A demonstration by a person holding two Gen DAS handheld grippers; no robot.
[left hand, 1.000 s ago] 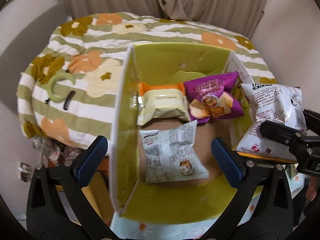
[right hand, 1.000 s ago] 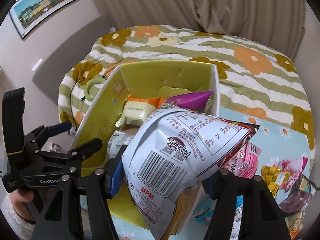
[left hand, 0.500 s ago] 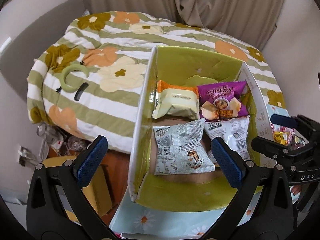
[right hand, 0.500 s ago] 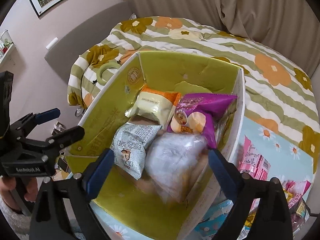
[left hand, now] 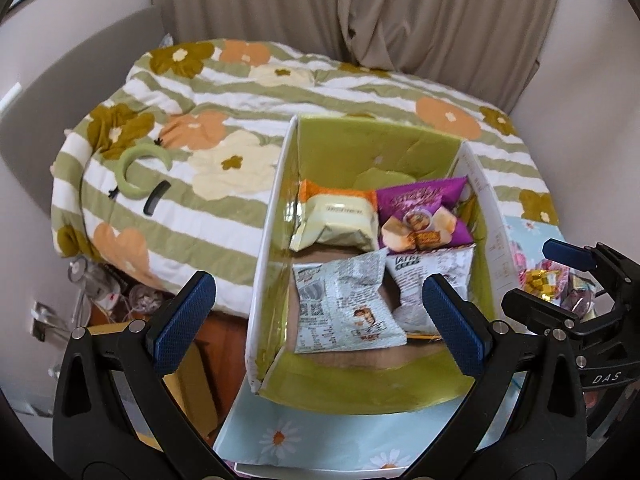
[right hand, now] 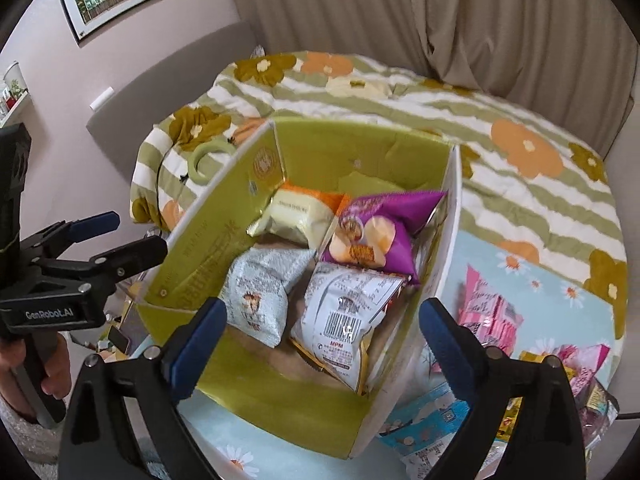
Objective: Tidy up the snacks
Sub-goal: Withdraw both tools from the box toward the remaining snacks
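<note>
A green-lined cardboard box (left hand: 276,216) (right hand: 208,248) stands on a blue daisy mat. Inside lie a cream and orange pack (left hand: 340,216) (right hand: 296,212), a purple pack (left hand: 424,216) (right hand: 380,232), a grey-white bag (left hand: 344,300) (right hand: 260,292) and a white barcode bag (left hand: 432,276) (right hand: 348,316). My left gripper (left hand: 320,320) is open and empty over the box's near end. My right gripper (right hand: 320,344) is open and empty above the white barcode bag. Each gripper shows in the other's view, the right one (left hand: 560,272) and the left one (right hand: 104,236).
Loose snacks lie on the mat right of the box: pink packs (right hand: 488,312), gold-wrapped sweets (left hand: 540,280) and others at the right edge. A floral green-striped quilt (left hand: 240,120) covers the bed behind. A green ring (left hand: 138,170) lies on it. Clutter sits on the floor at left.
My right gripper opened and let the white barcode bag drop into the box beside the grey-white bag, then drew back. My left gripper stayed open and pulled back slightly.
</note>
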